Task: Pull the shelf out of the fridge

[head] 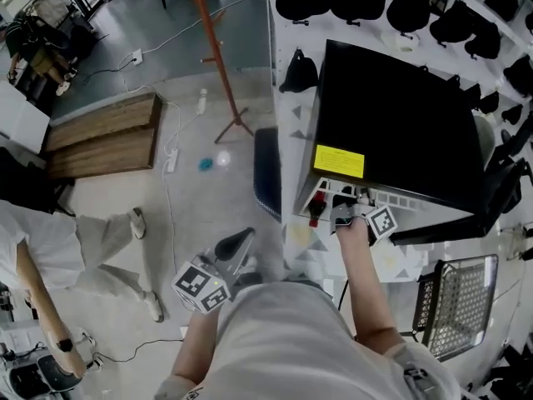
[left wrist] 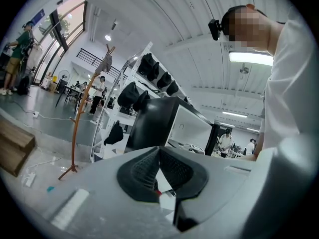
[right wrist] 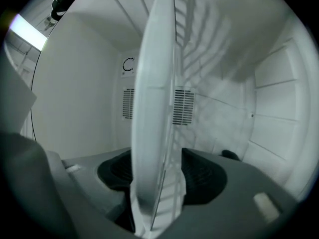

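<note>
Right gripper view: right gripper (right wrist: 157,183) fingers clamp the white shelf (right wrist: 154,108), seen edge-on.
Head view: black fridge (head: 400,123) exterior.
Left gripper view: left gripper (left wrist: 159,173) fingers together, empty.

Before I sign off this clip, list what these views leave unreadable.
Head view: the fridge interior, hidden under its black top.
Head view: print on the yellow label, too small.
Right gripper view: the far end of the shelf, blurred and masked by its own near edge, held edge-on in the right claw.
</note>
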Available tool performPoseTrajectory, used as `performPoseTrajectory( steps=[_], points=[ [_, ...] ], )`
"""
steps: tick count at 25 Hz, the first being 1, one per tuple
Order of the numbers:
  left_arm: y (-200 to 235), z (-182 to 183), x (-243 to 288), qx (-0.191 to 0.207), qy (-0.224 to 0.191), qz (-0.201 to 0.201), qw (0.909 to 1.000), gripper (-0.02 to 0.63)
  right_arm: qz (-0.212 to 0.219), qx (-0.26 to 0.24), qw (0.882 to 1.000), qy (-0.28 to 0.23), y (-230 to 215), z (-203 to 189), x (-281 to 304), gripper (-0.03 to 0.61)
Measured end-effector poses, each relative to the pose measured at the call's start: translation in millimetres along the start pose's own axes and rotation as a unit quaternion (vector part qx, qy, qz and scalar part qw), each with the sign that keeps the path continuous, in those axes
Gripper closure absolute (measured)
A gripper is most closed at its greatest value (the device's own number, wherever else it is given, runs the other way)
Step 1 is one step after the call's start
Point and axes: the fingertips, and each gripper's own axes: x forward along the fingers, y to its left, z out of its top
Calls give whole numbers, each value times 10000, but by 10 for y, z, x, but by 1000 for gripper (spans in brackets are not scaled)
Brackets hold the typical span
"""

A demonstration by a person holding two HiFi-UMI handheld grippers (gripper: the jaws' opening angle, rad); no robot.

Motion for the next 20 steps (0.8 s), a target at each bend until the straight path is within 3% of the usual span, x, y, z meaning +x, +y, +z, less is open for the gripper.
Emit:
performPoseTrajectory(
  steps=[4,10,20],
  points=[
    [19,14,-49,-55,10,150,9999,606,40,-75,9999,-64,-2,50,46,333],
    [56,-12,-111,-106,-26,251,9996,606,25,-303,9994,-144,35,68,60,464],
    [73,-22,-130,-124,-74,192,9997,606,-253,286,9990,-244,-38,79,56,522]
  ],
)
